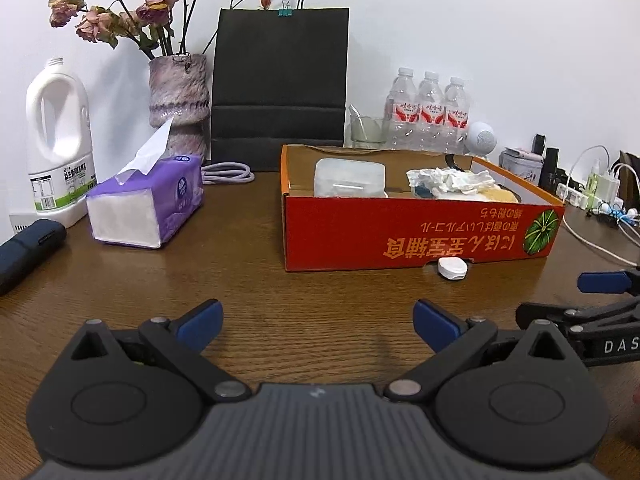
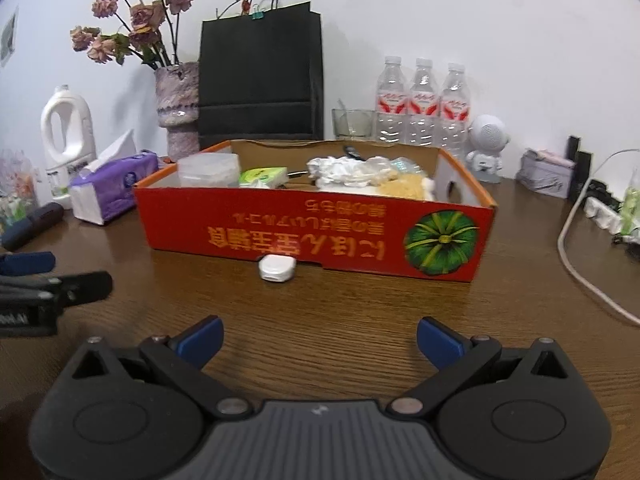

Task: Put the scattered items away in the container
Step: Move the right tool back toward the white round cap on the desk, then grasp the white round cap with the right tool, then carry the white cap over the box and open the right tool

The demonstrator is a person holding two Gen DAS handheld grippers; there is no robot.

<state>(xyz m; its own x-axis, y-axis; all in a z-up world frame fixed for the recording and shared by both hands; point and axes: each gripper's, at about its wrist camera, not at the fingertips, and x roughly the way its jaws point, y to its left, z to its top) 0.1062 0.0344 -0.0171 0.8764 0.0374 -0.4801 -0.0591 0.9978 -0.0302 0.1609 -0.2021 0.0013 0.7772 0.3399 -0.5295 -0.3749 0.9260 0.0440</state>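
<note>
Both jaws are held wide and empty above the wooden table [image 1: 280,280]: the left gripper [image 1: 318,320] to the left, the right gripper [image 2: 320,338] beside it. A small white case [image 2: 277,268] is seen touching the near wall of the red cardboard box [image 2: 312,236], where crumpled tissues [image 2: 344,170] and a clear plastic container [image 2: 208,170] are already held
</note>
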